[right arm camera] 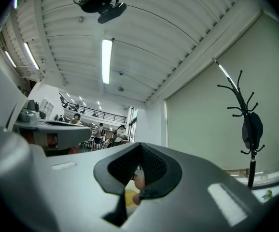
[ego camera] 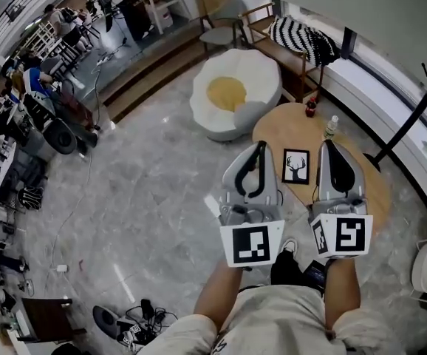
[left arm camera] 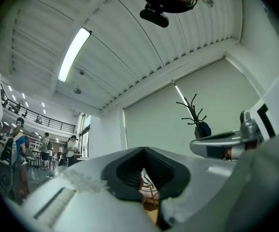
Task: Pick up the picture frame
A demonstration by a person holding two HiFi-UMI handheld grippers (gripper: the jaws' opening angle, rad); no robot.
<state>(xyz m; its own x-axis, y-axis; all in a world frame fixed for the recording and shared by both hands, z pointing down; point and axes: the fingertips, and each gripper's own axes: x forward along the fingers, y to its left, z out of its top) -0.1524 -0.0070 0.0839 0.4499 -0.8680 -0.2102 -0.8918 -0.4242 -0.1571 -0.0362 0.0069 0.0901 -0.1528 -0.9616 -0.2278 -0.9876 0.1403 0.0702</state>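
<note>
Black picture frame (ego camera: pixel 295 166) shows only in head view; left claw (ego camera: pixel 261 146) and right claw (ego camera: pixel 326 145), closed empty, face ceiling (left arm camera: pixel 130 57).

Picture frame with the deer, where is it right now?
In the head view, the picture frame sits on the round wooden table, right of centre, seen between the left gripper and the right gripper.

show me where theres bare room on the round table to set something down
The round table is bare at its far left, between the beanbag and the picture frame, and along its right edge beyond the right gripper. Crowded: the far rim, with a small red object and a bottle, and the middle, where the left gripper also flanks the frame.
</note>
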